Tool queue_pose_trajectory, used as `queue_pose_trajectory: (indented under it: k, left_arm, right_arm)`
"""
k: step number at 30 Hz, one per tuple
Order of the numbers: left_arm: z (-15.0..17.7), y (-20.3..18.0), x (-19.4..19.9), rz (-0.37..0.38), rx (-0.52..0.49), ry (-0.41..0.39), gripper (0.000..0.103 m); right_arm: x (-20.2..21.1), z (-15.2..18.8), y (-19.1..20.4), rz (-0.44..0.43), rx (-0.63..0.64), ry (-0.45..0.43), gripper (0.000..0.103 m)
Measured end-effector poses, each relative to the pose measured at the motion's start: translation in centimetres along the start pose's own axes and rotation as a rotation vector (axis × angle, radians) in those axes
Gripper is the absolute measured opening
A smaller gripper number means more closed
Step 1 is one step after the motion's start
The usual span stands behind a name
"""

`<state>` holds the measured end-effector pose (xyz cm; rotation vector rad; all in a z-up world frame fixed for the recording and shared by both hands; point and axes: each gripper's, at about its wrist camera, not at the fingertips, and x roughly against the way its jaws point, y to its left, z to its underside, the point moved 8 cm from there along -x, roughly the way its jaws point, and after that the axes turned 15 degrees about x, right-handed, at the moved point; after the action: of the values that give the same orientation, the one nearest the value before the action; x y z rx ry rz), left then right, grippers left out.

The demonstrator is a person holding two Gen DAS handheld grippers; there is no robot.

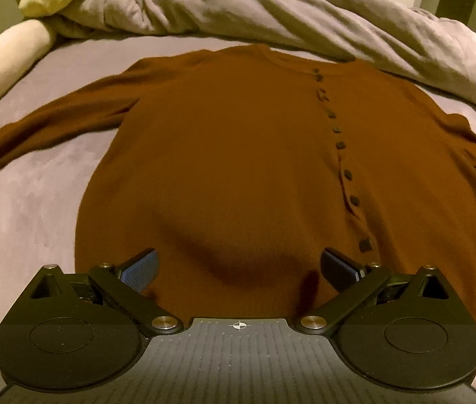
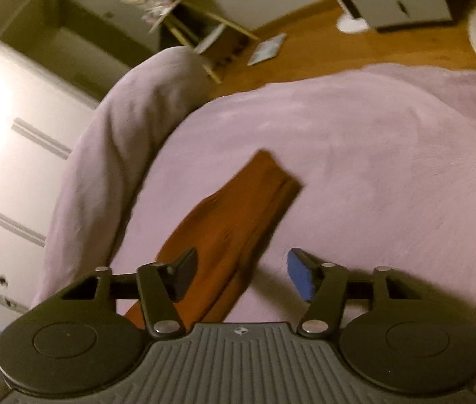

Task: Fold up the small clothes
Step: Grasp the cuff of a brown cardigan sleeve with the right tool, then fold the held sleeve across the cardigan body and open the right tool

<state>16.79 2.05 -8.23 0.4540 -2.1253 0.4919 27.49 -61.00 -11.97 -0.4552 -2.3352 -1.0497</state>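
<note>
So: rust-brown knit button-front cardigan [image 1: 238,155] lies flat, front up, on the lilac plush bed cover [image 1: 32,208], filling the middle of the left wrist view. Dark button row [image 1: 339,144] runs down right of centre, both sleeves are spread out toward the left and right edges, collar at the top near the rumpled grey duvet [image 1: 271,10]. Spread like that it looks ready for a first fold; nothing is folded over yet.

Left gripper [image 1: 238,269] sits at the bottom of its frame over the hem area, jaws wide apart, nothing between the pads; its shadow falls on the knit just ahead. Probably lined up for a hem pinch.

Right wrist view: the cardigan's right sleeve [image 2: 238,222] runs diagonally from the bottom centre up to its ribbed cuff [image 2: 278,175] mid-frame, lying on the bed cover. Right gripper [image 2: 241,274] straddles the sleeve, jaws about half open, blue pad [image 2: 300,276] clear of the fabric, dark pad [image 2: 185,276] over the sleeve's edge; contact there I cannot tell, frame is blurred. No grip visible. Likely aiming at the sleeve to bring it across the body.

White drawer unit [image 2: 12,168] at left, wooden floor [image 2: 322,43] at top.
</note>
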Motion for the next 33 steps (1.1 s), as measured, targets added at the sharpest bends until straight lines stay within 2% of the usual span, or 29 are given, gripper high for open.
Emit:
queue_pose_trajectory:
  k: [2, 4, 6, 7, 8, 9, 15, 18, 20, 23, 26, 30, 32, 33]
  left_arm:
    - [0.0, -0.1, -0.6, -0.01, -0.001, 0.013, 0.103]
    - [0.3, -0.2, -1.1, -0.021, -0.009, 0.03, 0.103]
    - [0.6, -0.2, -1.7, -0.03, -0.017, 0.041, 0.103]
    - [0.7, -0.2, -1.8, -0.032, -0.017, 0.045, 0.103]
    - [0.7, -0.2, -2.0, -0.032, -0.017, 0.049, 0.103]
    - [0.7, -0.1, -2.1, -0.03, -0.018, 0.054, 0.103]
    - [0.3, 0.4, -2.2, -0.004, 0.009, 0.092, 0.103]
    - [-0.2, 0.4, -1.9, 0.001, 0.0, 0.082, 0.103]
    - [-0.4, 0.5, -1.7, 0.007, 0.004, 0.076, 0.103]
    - [-1.1, 0.8, -1.4, 0.031, 0.036, 0.073, 0.103]
    - [-1.9, 1.0, -1.0, 0.052, 0.05, 0.06, 0.103]
    - [-2.9, 0.2, -0.5, 0.088, 0.019, 0.042, 0.103]
    - [-3.3, -1.1, -0.3, 0.129, 0.01, 0.048, 0.103]
    - [-3.5, -2.0, -0.2, 0.162, 0.008, 0.055, 0.103]
  right_arm:
    - [-0.7, -0.7, -0.3, -0.012, -0.025, -0.016, 0.047]
    - [-1.2, -1.2, -0.3, -0.012, -0.029, -0.035, 0.042]
    - [-1.9, -1.4, -0.2, 0.012, -0.009, -0.031, 0.026]
    - [-2.3, -1.5, -0.2, 0.024, 0.003, -0.027, 0.022]
    - [-2.5, -1.6, -0.2, 0.033, 0.013, -0.024, 0.012]
    - [-2.2, -1.8, -0.2, 0.04, 0.023, -0.023, 0.008]
    - [-0.5, -2.0, 2.6, 0.092, 0.206, -0.065, 0.006]
    - [0.5, -1.3, 6.8, 0.082, 0.374, -0.107, 0.006]
    - [1.1, -0.1, 10.5, 0.04, 0.49, -0.131, 0.006]
    - [2.1, 4.0, 17.1, -0.074, 0.691, -0.146, 0.006]
    - [2.9, 9.9, 22.4, -0.177, 0.878, -0.131, 0.006]
    - [3.1, 18.8, 26.1, -0.304, 1.069, -0.039, 0.006]
    - [2.7, 22.6, 26.4, -0.321, 1.145, 0.039, 0.008]
    - [2.8, 24.1, 26.3, -0.319, 1.166, 0.078, 0.017]
